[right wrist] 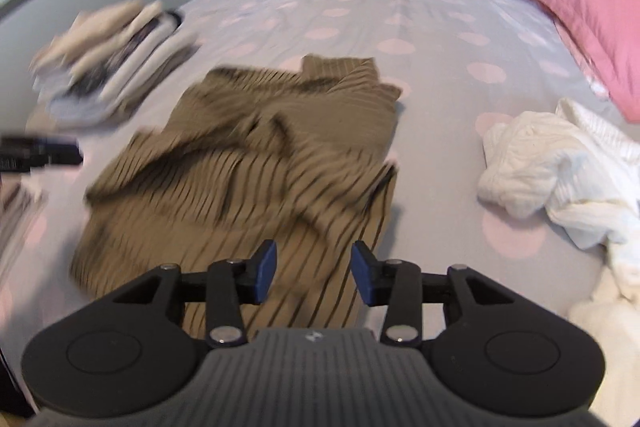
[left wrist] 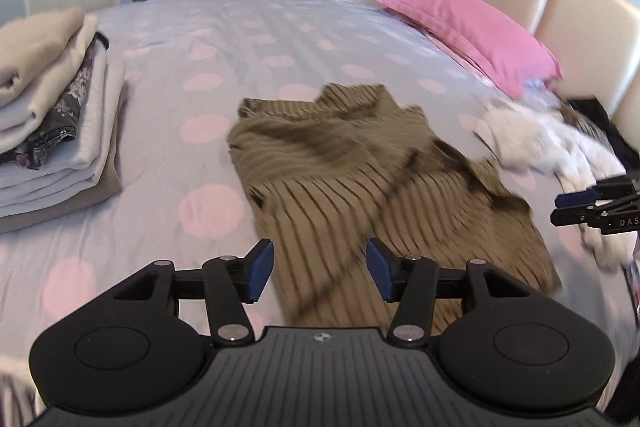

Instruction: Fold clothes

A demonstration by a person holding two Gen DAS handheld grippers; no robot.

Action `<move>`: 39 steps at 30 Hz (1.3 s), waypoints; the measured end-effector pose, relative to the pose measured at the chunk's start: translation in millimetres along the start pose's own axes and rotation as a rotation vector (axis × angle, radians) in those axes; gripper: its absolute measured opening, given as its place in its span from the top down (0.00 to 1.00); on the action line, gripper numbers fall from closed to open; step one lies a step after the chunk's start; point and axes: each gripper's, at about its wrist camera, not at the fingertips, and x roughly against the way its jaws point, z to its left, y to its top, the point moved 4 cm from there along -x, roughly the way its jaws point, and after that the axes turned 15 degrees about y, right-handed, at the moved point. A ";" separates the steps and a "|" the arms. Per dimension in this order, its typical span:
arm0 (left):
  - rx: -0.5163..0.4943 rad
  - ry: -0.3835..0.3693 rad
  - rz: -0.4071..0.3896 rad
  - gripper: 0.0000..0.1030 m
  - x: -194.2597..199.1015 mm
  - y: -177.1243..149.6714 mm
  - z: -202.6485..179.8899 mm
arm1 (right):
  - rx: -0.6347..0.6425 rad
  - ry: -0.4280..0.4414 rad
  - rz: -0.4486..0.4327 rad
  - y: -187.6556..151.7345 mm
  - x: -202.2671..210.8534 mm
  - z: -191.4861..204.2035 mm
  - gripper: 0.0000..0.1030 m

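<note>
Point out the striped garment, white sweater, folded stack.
striped garment (right wrist: 256,167), right wrist view, middle of the rumpled cloth.
white sweater (right wrist: 540,163), right wrist view, knit body of the heap.
folded stack (left wrist: 52,115), left wrist view, layered front edge.

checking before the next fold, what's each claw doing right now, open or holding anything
Left claw: open, holding nothing, above the near edge of the striped olive garment.
Right claw: open, holding nothing, over the same garment.

Left gripper (left wrist: 319,270): matte black body, ribbed grey top plate with small round emblem, 2 round side discs, silver pivot screws, blue finger pads (left wrist: 261,269). Right gripper (right wrist: 313,274): same build; white letters "DAS" on its finger at right edge of left wrist view.
</note>
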 end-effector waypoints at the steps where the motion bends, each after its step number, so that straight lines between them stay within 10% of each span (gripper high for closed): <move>1: -0.026 0.008 0.004 0.52 7.1 -7.3 -7.7 | 0.015 -0.010 0.013 -9.2 2.7 8.3 0.57; 18: -0.542 0.301 -0.074 0.52 16.4 -120.2 -96.0 | 0.408 -0.285 0.105 -106.5 -16.0 70.5 0.44; 39: -0.871 0.499 -0.261 0.39 -29.3 -142.3 -119.7 | 0.890 -0.483 0.220 -133.4 -69.3 71.4 0.44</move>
